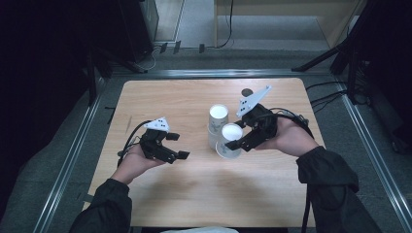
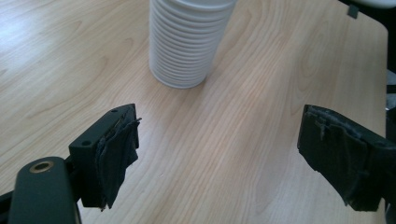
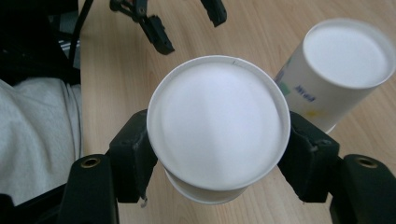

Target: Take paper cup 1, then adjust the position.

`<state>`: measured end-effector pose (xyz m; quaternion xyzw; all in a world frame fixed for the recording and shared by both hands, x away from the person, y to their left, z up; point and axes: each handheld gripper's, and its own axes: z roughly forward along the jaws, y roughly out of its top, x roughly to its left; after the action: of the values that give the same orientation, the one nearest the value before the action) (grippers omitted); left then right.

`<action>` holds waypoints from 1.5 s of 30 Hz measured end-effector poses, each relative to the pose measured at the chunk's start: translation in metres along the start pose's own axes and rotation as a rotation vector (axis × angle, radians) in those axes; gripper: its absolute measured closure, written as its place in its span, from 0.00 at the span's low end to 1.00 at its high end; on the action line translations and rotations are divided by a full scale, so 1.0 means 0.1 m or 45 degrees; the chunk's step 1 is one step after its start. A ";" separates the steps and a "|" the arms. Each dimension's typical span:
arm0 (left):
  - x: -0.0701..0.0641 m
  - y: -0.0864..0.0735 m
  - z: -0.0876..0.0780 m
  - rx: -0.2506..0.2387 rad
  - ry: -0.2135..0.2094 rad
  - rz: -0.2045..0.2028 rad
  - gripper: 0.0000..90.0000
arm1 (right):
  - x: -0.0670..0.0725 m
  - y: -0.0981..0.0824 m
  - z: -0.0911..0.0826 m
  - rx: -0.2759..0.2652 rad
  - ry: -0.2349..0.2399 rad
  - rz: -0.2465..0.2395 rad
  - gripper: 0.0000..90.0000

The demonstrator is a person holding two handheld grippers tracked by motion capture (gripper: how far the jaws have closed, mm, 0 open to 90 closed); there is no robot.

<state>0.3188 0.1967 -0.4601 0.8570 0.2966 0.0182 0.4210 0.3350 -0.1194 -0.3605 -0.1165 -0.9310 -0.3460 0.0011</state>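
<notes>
A white paper cup (image 1: 231, 141) is clamped between the jaws of my right gripper (image 1: 236, 143) at the table's middle right, tilted, its flat white end facing up. In the right gripper view both black pads (image 3: 135, 154) press the sides of this cup (image 3: 217, 126). Just behind it a stack of white cups (image 1: 217, 121) stands upside down on the wooden table (image 1: 194, 189). The stack (image 2: 187, 42) shows its ribbed rims in the left gripper view, and a printed side (image 3: 327, 88) in the right gripper view. My left gripper (image 1: 179, 145) stands open and empty, left of the cups; nothing lies between its jaws (image 2: 219, 144).
A small dark round mark (image 1: 248, 91) sits near the table's far edge. Metal rails (image 1: 73, 150) run along the floor on both sides, and black stand legs (image 1: 320, 58) rise behind the table. A pale cloth (image 1: 204, 229) shows at the near edge.
</notes>
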 end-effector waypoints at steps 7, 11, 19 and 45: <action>-0.04 0.02 0.07 -0.006 -0.032 0.060 0.14 | -0.01 -0.21 0.25 -0.036 0.031 0.018 0.38; -0.05 0.04 0.12 -0.012 -0.075 0.069 0.14 | -0.02 -0.29 0.40 -0.057 0.058 0.033 0.38; -0.12 0.03 0.15 -0.016 -0.109 0.085 0.14 | -0.01 -0.36 0.62 -0.072 0.093 0.059 0.38; -0.35 0.08 0.38 -0.019 -0.198 0.186 0.10 | 0.06 -0.41 0.72 -0.225 0.146 0.120 0.38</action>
<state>0.3046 0.1476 -0.4707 0.8721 0.1994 -0.0157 0.4467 0.3260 -0.1015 -0.4410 -0.1398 -0.8888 -0.4323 0.0604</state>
